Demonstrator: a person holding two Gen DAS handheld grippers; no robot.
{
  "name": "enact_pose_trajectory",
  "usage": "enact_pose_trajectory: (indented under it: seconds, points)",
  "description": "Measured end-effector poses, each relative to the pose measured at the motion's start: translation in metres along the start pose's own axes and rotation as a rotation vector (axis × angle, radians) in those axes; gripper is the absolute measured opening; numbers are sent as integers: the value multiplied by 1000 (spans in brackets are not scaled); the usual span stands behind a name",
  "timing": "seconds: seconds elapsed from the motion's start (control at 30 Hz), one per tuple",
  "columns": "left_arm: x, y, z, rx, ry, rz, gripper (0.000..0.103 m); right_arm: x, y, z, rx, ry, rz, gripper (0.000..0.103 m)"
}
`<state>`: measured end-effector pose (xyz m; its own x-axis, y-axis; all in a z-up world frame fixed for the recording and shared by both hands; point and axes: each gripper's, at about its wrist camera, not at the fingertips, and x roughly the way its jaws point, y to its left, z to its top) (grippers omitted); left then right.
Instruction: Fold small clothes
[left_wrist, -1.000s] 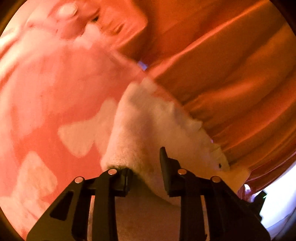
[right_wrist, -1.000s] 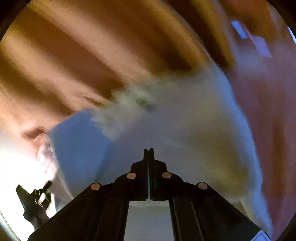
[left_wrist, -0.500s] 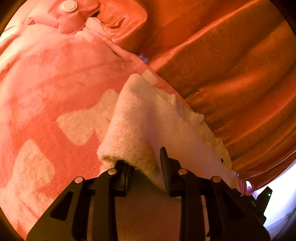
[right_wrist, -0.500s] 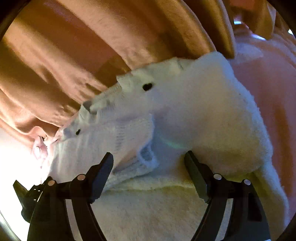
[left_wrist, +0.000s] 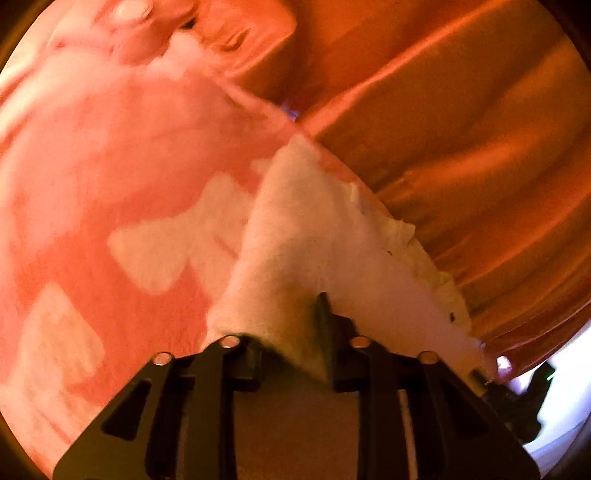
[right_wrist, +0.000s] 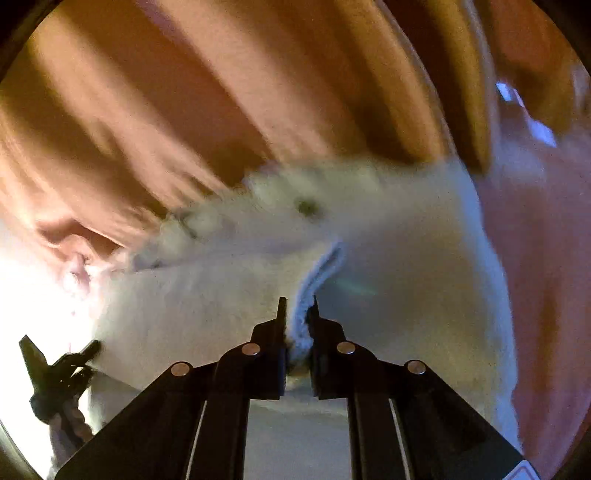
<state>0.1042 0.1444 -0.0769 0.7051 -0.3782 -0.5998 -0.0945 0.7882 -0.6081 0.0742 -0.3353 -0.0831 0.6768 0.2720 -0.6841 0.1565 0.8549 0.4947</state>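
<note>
A white fleece garment (left_wrist: 314, 229) lies on a pink blanket with pale patches (left_wrist: 110, 166). My left gripper (left_wrist: 291, 328) is closing, and a thick fold at the garment's near corner is pinched between its fingers. In the right wrist view the same garment (right_wrist: 388, 240) spreads out ahead, blurred by motion. My right gripper (right_wrist: 298, 306) is closing too, and its narrow jaws press on the garment's ribbed edge (right_wrist: 325, 266). A small dark spot (right_wrist: 306, 206) shows on the fleece further off.
Orange pleated cloth (left_wrist: 461, 129) hangs close behind the garment and fills the top of the right wrist view (right_wrist: 184, 110). A pink padded item with a white button (left_wrist: 129, 11) sits at the blanket's far end. Bright light glares at one low corner (right_wrist: 22, 295).
The right gripper's jaws stood wide over the ribbed edge half a second ago and have since closed on it. The left gripper has tightened slightly on its fold and stayed in place.
</note>
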Motion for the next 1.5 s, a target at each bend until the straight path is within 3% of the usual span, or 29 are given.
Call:
enact_pose_trajectory:
  seconds: [0.13,0.2,0.3,0.33,0.37,0.43,0.47,0.53,0.57,0.6,0.67,0.8,0.93,1.1,1.13,1.2,1.23,1.4,1.5]
  points:
    - [-4,-5,2,26,-9,8,19,-34,13,15,-25,-98,103,9]
    - [0,-4,-1,33,0,19,20,-32,12,14,-70,-92,52,10]
    - [-1,-5,-2,34,8,22,20,-4,-13,-2,-35,19,-85,12]
    - [-3,-4,-3,31,9,23,20,-10,-22,-4,14,3,-62,12]
    - [-5,-3,-3,27,11,23,20,-22,-23,0,46,-27,-102,19]
    - [-7,1,-5,8,19,15,20,-50,-3,9,23,-132,-186,23]
    - [-8,3,-6,0,23,14,20,-65,14,12,-14,-185,-135,25]
    - [-10,4,-7,-10,25,11,20,-66,54,17,-79,-156,2,37]
    - [-10,4,-7,-12,28,11,20,-57,81,19,-122,-112,76,45]
    - [-11,4,-7,-15,30,10,20,-36,123,20,-196,-37,176,47]
    - [-12,8,-6,-39,38,-2,20,-2,178,16,-316,63,268,51]
    - [-11,11,-4,-55,60,-7,20,80,270,12,-501,179,252,51]
    - [-10,9,-4,-39,72,3,20,140,312,7,-574,255,208,52]
    - [-8,10,-4,-37,81,3,20,186,333,-9,-674,303,114,52]
    - [-8,10,-4,-30,84,6,20,187,336,-12,-690,286,109,49]
    - [-8,8,-4,-21,89,15,20,191,344,-15,-714,278,111,17]
    - [-7,8,-4,-18,90,19,20,193,348,-13,-712,285,109,7]
    - [-5,5,-4,2,91,36,20,200,371,-2,-702,218,83,3]
    - [-3,2,-6,19,89,49,20,229,368,-8,-681,261,22,3]
